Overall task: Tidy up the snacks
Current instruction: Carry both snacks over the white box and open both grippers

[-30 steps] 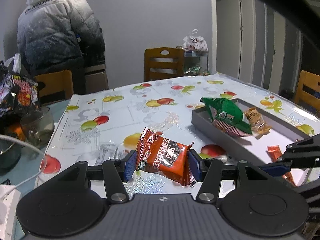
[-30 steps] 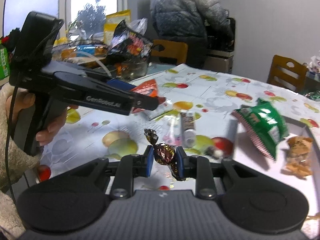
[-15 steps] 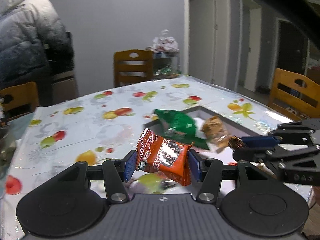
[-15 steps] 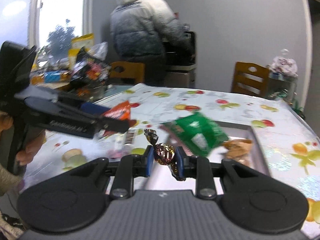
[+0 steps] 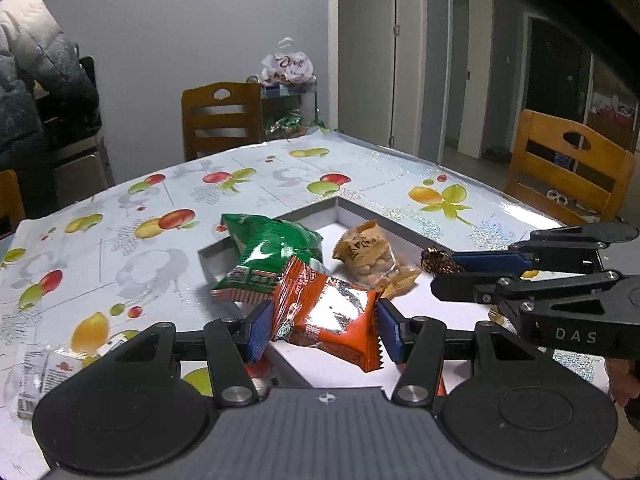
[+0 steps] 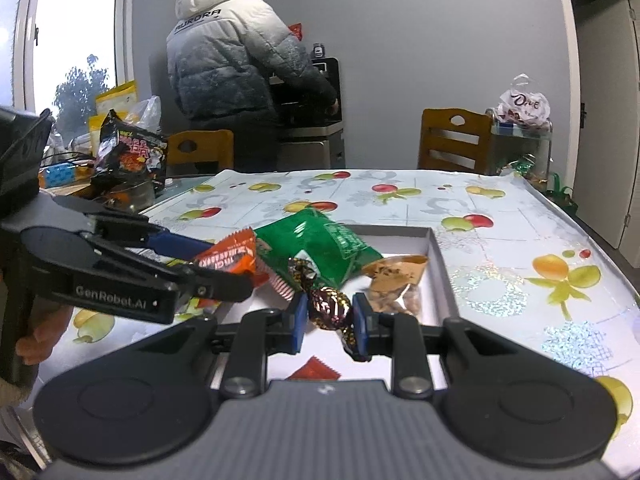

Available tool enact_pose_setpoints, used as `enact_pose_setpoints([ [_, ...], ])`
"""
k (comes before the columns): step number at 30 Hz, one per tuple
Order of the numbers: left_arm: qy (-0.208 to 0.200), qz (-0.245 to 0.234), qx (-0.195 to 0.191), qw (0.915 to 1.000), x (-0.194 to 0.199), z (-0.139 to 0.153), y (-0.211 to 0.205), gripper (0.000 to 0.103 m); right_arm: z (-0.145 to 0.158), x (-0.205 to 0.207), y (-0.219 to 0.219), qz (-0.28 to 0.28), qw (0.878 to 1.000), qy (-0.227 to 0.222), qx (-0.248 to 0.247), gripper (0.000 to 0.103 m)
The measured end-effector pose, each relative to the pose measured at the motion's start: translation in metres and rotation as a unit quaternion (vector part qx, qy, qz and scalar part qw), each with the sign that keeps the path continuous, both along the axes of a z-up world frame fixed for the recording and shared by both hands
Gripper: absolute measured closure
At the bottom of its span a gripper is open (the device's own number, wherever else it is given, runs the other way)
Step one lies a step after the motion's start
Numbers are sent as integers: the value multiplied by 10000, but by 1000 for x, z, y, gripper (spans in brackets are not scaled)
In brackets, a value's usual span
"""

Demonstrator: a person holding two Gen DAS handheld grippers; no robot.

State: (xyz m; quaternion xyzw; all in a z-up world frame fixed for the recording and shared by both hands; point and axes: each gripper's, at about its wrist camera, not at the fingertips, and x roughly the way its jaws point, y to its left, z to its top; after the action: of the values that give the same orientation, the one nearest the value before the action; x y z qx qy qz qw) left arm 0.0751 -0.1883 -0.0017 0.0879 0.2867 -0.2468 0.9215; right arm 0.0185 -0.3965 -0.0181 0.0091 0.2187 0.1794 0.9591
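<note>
From your left wrist view, your left hand-held gripper (image 5: 323,330) is pinching the orange packet (image 5: 328,320) by its sides, just above the near corner of the tray (image 5: 384,222) on the bench (image 5: 168,248). A green bag (image 5: 266,258) already leans over the tray's left wall, half in and half out, and a peanut pack (image 5: 370,254) lies inside. Your right hand-held gripper (image 5: 444,266) reaches in from the right, its jaws pressed together on a candy (image 5: 436,261). The risk here, as I judge it: let go too soon and the packet lands on the wall or on the green bag and slides onto the bench. From your right wrist view, the candy (image 6: 329,307) sits pinched between the pads over the tray's white floor (image 6: 396,240), with a small red sachet (image 6: 314,372) below it. Your left hand-held gripper (image 6: 230,264) crosses from the left with the packet (image 6: 228,258), close to the candy, so the two tools could knock together (they are aiming at the same crowded end). The green bag (image 6: 320,248) and peanut pack (image 6: 394,280) take up the far part, so free floor is mostly near you. A person in a puffer jacket (image 6: 232,52) stands well behind the bench, clear of your work.
</note>
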Motion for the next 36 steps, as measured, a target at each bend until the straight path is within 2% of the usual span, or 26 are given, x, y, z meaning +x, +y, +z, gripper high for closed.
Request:
enact_pose_setpoints([
  [22,72,-162,18,9998,9,-6,-21,45,-3,11,-10,-132,9998,51,150,79],
  [23,70,-162,17,9998,9,-7,-21,44,-2,11,-10,-134,9998,54,163,79],
  [26,32,-186,-28,9998,7,-6,-19,30,-2,10,-11,-149,9996,61,217,78],
  [27,22,-198,-63,9998,7,-5,-18,21,-2,10,-11,-151,9997,59,200,77],
  [28,3,-195,-102,9998,6,-4,-18,9,-1,10,-11,-152,9997,64,186,73],
  [29,-34,-174,-130,9998,6,-4,-17,4,-1,10,-12,-159,9997,75,188,68],
  [31,-91,-193,-226,9995,4,-2,-13,3,0,8,-13,-273,9993,52,250,40],
  [33,-87,-197,-321,9993,4,0,-10,2,2,7,-17,-450,9985,1,317,24],
  [36,-100,-168,-318,9993,4,3,-5,0,4,4,-24,-461,9974,-12,547,19],
])
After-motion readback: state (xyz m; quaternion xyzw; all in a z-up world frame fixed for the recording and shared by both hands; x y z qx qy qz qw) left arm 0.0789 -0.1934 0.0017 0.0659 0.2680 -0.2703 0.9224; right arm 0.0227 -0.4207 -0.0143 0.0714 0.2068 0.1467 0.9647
